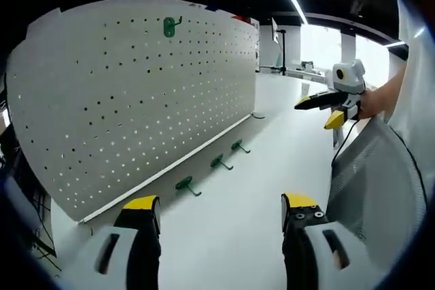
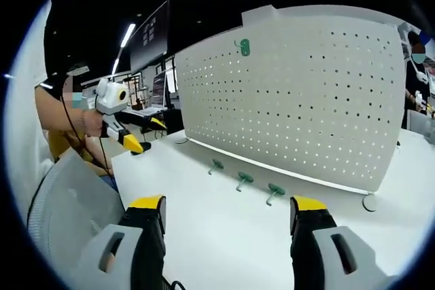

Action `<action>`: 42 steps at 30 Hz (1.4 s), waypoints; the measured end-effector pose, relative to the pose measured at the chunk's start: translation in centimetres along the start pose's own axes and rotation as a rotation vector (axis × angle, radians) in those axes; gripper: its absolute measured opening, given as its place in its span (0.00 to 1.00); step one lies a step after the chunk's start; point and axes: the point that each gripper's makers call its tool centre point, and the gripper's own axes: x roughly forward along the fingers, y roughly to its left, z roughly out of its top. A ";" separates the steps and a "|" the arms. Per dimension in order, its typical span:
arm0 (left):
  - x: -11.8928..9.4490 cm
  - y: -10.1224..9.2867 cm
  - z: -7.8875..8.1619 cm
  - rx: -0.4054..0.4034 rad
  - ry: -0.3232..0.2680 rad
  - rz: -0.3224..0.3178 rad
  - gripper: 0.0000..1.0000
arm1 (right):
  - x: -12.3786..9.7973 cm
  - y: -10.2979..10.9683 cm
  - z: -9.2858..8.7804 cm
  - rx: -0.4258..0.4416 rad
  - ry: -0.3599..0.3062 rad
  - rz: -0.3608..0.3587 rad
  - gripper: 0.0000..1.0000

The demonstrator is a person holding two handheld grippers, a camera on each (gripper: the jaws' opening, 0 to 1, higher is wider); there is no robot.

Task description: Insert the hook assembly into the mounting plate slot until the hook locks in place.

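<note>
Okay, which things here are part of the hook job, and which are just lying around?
Job:
- pegboard
- three loose green hooks on the table
- hook already hung on the board
- left tool and right tool, both open

Lying about:
- mesh chair back
- monitor

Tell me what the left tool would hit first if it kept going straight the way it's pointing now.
Probably bare white table: the left tool is open and points along the tabletop, with the green hooks and pegboard off to its left. Depth is unclear.

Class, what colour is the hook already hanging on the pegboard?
Green; the mounted hook shows best in the left gripper view, high on the white pegboard.
</note>
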 end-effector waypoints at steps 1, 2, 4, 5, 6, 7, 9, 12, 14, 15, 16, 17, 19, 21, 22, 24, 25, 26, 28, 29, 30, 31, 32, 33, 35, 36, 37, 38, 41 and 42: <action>0.2 0.1 -0.1 0.008 0.007 -0.006 0.75 | 0.0 0.0 0.0 0.000 0.001 0.000 0.72; 0.3 0.2 -0.1 0.010 0.014 -0.010 0.75 | -0.1 0.0 -0.1 -0.001 0.003 -0.001 0.72; 0.5 0.4 -0.2 0.023 0.025 -0.016 0.75 | -0.1 0.0 -0.2 -0.001 0.006 0.000 0.71; 0.7 0.5 -0.3 0.027 0.032 -0.022 0.75 | -0.1 0.0 -0.1 0.000 0.006 0.000 0.71; 0.8 0.6 -0.3 0.031 0.036 -0.026 0.75 | -0.1 0.0 -0.2 0.001 0.008 -0.002 0.71; 0.9 0.7 -0.4 0.035 0.045 -0.031 0.75 | -0.2 -0.1 -0.3 0.004 0.013 -0.005 0.71; 1.2 0.8 -0.6 0.044 0.057 -0.038 0.75 | -0.1 -0.1 -0.3 0.003 0.016 -0.004 0.71; 1.6 1.1 -1.1 0.070 0.094 -0.055 0.75 | -0.1 -0.1 -0.5 -0.001 0.027 -0.004 0.70; 1.8 1.2 -1.0 0.082 0.101 -0.062 0.75 | -0.1 -0.1 -0.5 -0.001 0.030 -0.006 0.69; 1.9 1.4 -1.0 0.081 0.104 -0.065 0.75 | -0.1 -0.1 -0.4 0.001 0.028 -0.007 0.69; 2.1 1.4 -1.0 0.086 0.112 -0.070 0.75 | -0.1 -0.2 -0.5 0.002 0.029 -0.008 0.69; 2.2 1.5 -1.1 0.095 0.119 -0.074 0.75 | -0.1 -0.2 -0.5 0.002 0.030 -0.010 0.69; 2.5 1.7 -1.1 0.118 0.135 -0.078 0.75 | -0.2 -0.3 -0.5 0.006 0.027 -0.013 0.69; 2.8 1.9 -1.1 0.123 0.146 -0.086 0.75 | -0.2 -0.4 -0.6 0.010 0.027 -0.018 0.69; 2.9 2.0 -1.1 0.126 0.148 -0.090 0.74 | -0.3 -0.4 -0.6 0.014 0.029 -0.021 0.69; 3.1 2.1 -1.2 0.143 0.165 -0.103 0.74 | -0.3 -0.5 -0.6 0.030 0.023 -0.027 0.69; 3.3 2.3 -1.2 0.154 0.166 -0.102 0.73 | -0.4 -0.6 -0.6 0.037 0.022 -0.031 0.69; 3.4 2.4 -1.1 0.155 0.167 -0.107 0.73 | -0.4 -0.7 -0.6 0.037 0.022 -0.033 0.69; 3.6 2.4 -1.0 0.161 0.166 -0.118 0.73 | -0.4 -0.7 -0.7 0.033 0.027 -0.035 0.69; 3.8 2.6 -1.0 0.167 0.169 -0.124 0.73 | -0.4 -0.7 -0.7 0.030 0.030 -0.036 0.69; 3.9 2.7 -1.1 0.170 0.176 -0.128 0.73 | -0.4 -0.7 -0.7 0.028 0.032 -0.038 0.69; 4.1 2.9 -1.1 0.175 0.178 -0.128 0.73 | -0.4 -0.8 -0.8 0.026 0.034 -0.040 0.69; 4.1 3.0 -1.1 0.177 0.178 -0.129 0.73 | -0.4 -0.8 -0.8 0.025 0.035 -0.041 0.69; 4.3 3.1 -1.1 0.176 0.181 -0.133 0.73 | -0.4 -0.9 -0.8 0.024 0.036 -0.045 0.68; 4.5 3.4 -1.1 0.180 0.186 -0.134 0.73 | -0.5 -0.8 -0.8 0.038 0.042 -0.041 0.65; 4.7 3.5 -1.2 0.184 0.191 -0.137 0.73 | -0.5 -0.7 -0.9 0.036 0.046 -0.037 0.61; 4.9 3.6 -1.3 0.183 0.196 -0.139 0.73 | -0.5 -0.7 -1.2 0.010 0.066 -0.038 0.60; 5.1 3.7 -1.4 0.186 0.200 -0.143 0.73 | -0.4 -0.6 -1.1 0.018 0.060 -0.036 0.61; 5.6 3.9 -1.6 0.193 0.213 -0.154 0.74 | -0.5 -0.8 -0.9 0.013 0.055 -0.047 0.65; 5.8 4.0 -1.6 0.197 0.218 -0.159 0.74 | -0.5 -0.8 -0.9 0.015 0.056 -0.048 0.65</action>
